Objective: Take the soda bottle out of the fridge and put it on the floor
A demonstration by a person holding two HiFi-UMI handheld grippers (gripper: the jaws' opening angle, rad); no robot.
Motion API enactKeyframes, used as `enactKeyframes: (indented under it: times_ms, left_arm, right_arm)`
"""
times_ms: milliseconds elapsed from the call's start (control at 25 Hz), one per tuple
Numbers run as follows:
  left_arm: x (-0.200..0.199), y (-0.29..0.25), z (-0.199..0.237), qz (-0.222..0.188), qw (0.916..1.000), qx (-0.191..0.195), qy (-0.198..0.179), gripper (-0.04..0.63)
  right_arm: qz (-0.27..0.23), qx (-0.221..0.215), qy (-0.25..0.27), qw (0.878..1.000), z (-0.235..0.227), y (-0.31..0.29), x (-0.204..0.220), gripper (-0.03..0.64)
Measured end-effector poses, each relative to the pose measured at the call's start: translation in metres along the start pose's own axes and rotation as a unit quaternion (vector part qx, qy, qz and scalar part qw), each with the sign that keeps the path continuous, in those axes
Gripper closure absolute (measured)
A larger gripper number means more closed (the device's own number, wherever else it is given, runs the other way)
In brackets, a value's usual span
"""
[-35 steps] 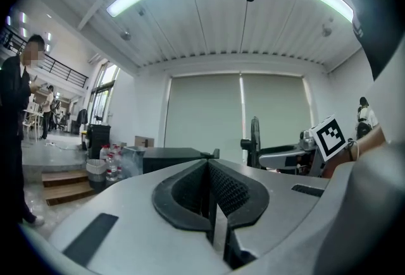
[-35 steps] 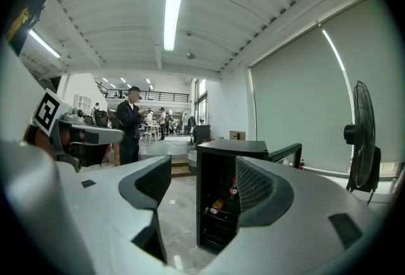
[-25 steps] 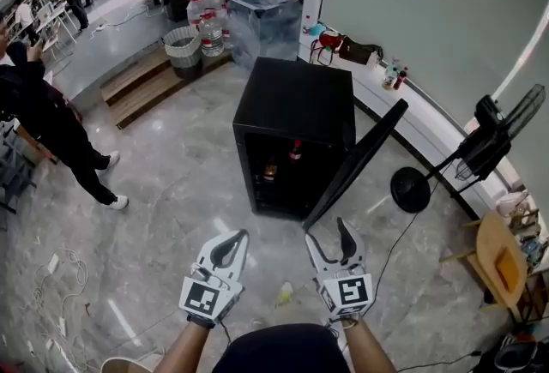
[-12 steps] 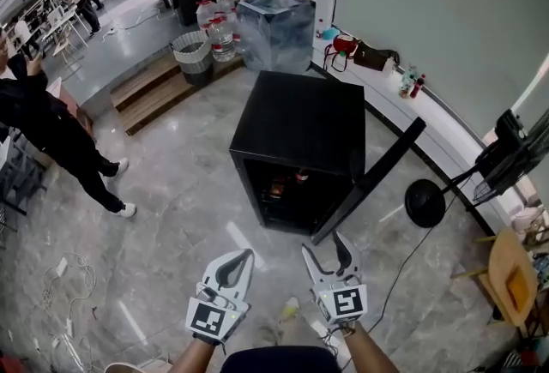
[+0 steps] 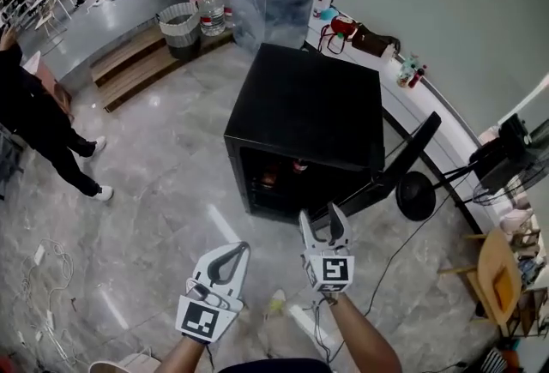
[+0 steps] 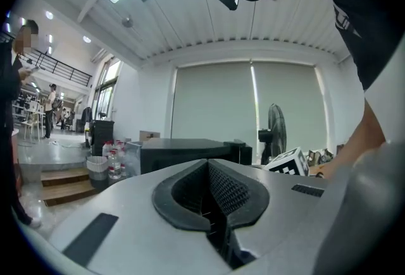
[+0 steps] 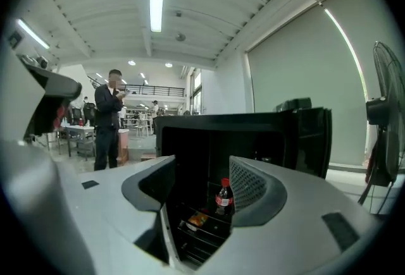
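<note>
Grey marble floor (image 5: 163, 183) stretches ahead of both grippers. The right gripper (image 5: 322, 215) is empty, its jaws wide apart though they have just been closing. Directly ahead of it stands the black fridge (image 5: 309, 105), its door (image 5: 396, 167) swung open to the right. The soda bottle (image 7: 222, 198) stands upright on a shelf inside. The left gripper (image 5: 230, 253), beside it, has its jaws together on nothing.

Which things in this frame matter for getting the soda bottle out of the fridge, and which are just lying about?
Job: soda bottle on a fridge shelf; black fridge; its open door; floor.
Lying about: standing fan; waste bin; water jugs; plastic-wrapped box; wooden chair.
</note>
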State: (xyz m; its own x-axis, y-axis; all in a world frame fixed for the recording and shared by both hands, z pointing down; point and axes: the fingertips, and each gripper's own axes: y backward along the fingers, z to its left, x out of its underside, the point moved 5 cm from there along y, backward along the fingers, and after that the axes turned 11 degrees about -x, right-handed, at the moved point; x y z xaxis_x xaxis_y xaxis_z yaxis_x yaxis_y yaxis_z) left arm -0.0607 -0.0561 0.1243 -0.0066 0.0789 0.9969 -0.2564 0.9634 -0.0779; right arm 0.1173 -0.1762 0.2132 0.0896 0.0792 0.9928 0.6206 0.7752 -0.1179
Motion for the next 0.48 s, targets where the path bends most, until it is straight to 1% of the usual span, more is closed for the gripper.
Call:
enactKeyframes:
  times_ms: [80,200,360,480]
  left_arm:
    - [0.011,-0.008,0.012,0.001,1.0,-0.001,0.003,0.577]
    - [0.024,-0.016,0.025,0.0,0.9999,-0.006,0.011,0.577]
    - [0.041,-0.021,0.032,0.006,0.9998,0.002,0.021,0.577]
    - [0.053,-0.023,0.034,0.015,0.9994,0.01,0.028,0.577]
  right_arm:
    - [0.006,0.016,0.008,1.0,-0.009,-0.027,0.018,0.371]
    - [0.026,0.025,0.013,0.999,-0.02,-0.068,0.047,0.383]
    - [0.06,0.042,0.005,0.997,-0.039,-0.117,0.085,0.388]
    - [0.089,0.052,-0.01,0.995,-0.059,-0.151,0.107,0.386]
